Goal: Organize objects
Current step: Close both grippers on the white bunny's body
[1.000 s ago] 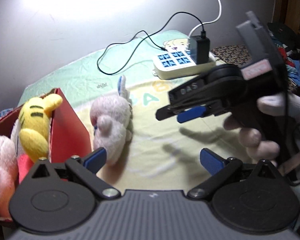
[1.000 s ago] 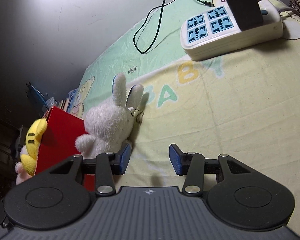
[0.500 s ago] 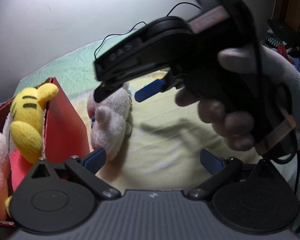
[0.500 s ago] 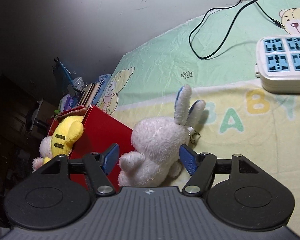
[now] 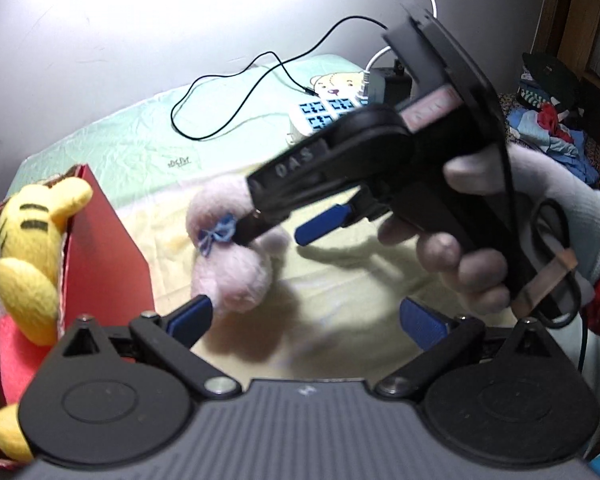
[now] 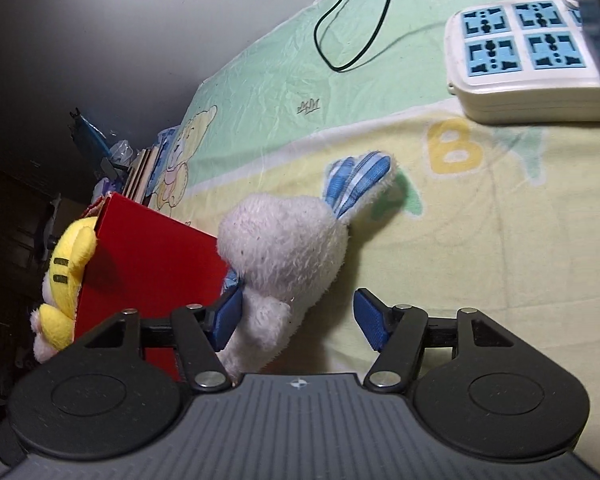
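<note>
A white plush bunny (image 6: 284, 240) with blue striped ears lies on the pastel bed sheet (image 6: 480, 240), right beside a red box (image 6: 148, 264). My right gripper (image 6: 298, 318) is open, and the bunny's lower body sits between its blue fingers. In the left wrist view a gloved hand holds the right gripper (image 5: 288, 232) down over the bunny (image 5: 232, 268). My left gripper (image 5: 306, 320) is open and holds nothing, low over the sheet just in front of the bunny. A yellow striped plush (image 5: 32, 248) hangs over the rim of the red box (image 5: 104, 248).
A white power strip (image 6: 528, 64) with blue sockets and a plugged-in adapter lies at the far right of the sheet, with a black cable (image 6: 360, 28) looping beside it. A pink plush (image 5: 4, 332) also fills the box. Clutter lies beyond the bed's edges.
The right gripper swung left and came down over the bunny, opening wider until its fingers stand on either side of it. The left gripper has hardly moved.
</note>
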A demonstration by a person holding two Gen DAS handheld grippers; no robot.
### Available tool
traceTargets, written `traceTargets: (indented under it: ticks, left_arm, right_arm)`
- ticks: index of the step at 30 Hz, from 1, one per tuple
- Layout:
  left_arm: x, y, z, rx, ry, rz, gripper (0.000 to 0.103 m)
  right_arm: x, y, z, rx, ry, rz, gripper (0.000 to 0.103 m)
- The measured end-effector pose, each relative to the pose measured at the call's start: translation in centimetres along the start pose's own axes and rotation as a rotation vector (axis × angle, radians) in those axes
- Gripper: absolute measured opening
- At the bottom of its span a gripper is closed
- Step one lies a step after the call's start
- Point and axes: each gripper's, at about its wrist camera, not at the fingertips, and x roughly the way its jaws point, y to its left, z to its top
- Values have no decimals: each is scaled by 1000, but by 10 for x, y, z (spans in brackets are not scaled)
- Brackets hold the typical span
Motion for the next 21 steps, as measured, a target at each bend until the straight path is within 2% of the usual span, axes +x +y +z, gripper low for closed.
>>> traceTargets:
  ticks: [2, 5, 11, 14, 16, 21]
  left_arm:
    - [7, 3, 7, -21, -20, 18, 100]
    - [25, 8, 15, -23, -28, 66, 99]
    - [66, 24, 19, -71, 45, 69, 95]
    - [78, 35, 22, -129, 76, 45, 89]
    - [85, 37, 23, -156, 90, 27, 82]
    - [92, 36, 25, -147, 110, 41, 74]
  right_arm:
    - [-6, -8, -4, 6, -8, -19, 63]
    - [-11, -20, -6, 54, -23, 5, 61]
    - [-16, -31, -7, 98, -47, 64, 57]
    - [-17, -34, -5, 105, -50, 104, 57]
    - [-15, -34, -5, 104, -51, 118, 57]
    - [-6, -30, -4, 118, -64, 163, 52]
